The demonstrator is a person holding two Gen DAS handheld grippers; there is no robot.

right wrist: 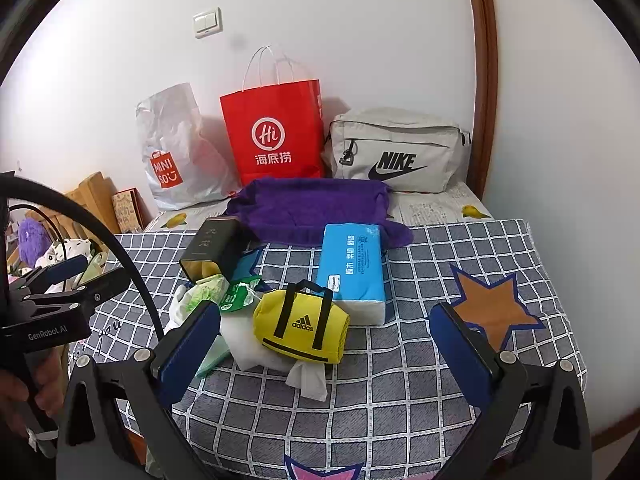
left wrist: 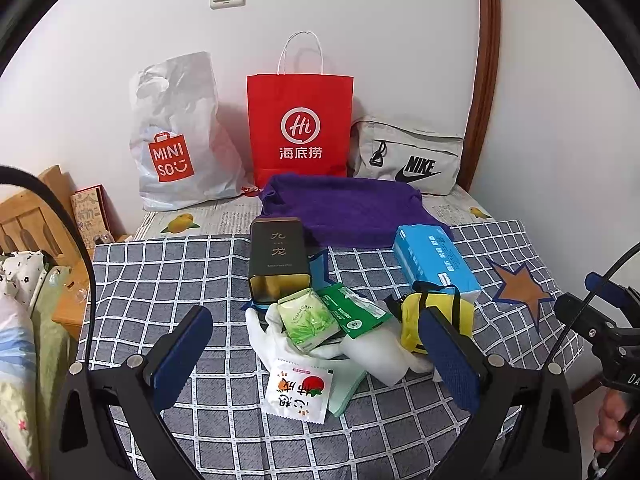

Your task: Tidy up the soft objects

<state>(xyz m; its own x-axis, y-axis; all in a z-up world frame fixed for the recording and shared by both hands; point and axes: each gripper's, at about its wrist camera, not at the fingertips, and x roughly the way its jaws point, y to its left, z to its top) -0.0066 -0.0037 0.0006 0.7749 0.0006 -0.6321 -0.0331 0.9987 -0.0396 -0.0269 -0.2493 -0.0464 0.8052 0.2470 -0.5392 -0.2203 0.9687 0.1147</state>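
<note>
Grippers were both wide apart and held nothing: the left gripper (left wrist: 316, 354) over the white glove (left wrist: 272, 332), the right gripper (right wrist: 326, 346) by the yellow bag (right wrist: 302, 330). At twelve o'clock lay the purple towel (right wrist: 308, 210), against the red bag (right wrist: 274, 136).

We see the right gripper (right wrist: 324, 344) with its blue-padded jaws spread wide and empty above the checked cloth (right wrist: 420, 380). Between them lies a yellow Adidas pouch (right wrist: 304, 326) — touching a blue tissue pack (right wrist: 352, 268) behind it. Farther back a purple towel (right wrist: 308, 208) lies before a red paper bag (right wrist: 274, 136), a Miniso bag (right wrist: 176, 152) and a grey Nike bag (right wrist: 396, 152)
</note>
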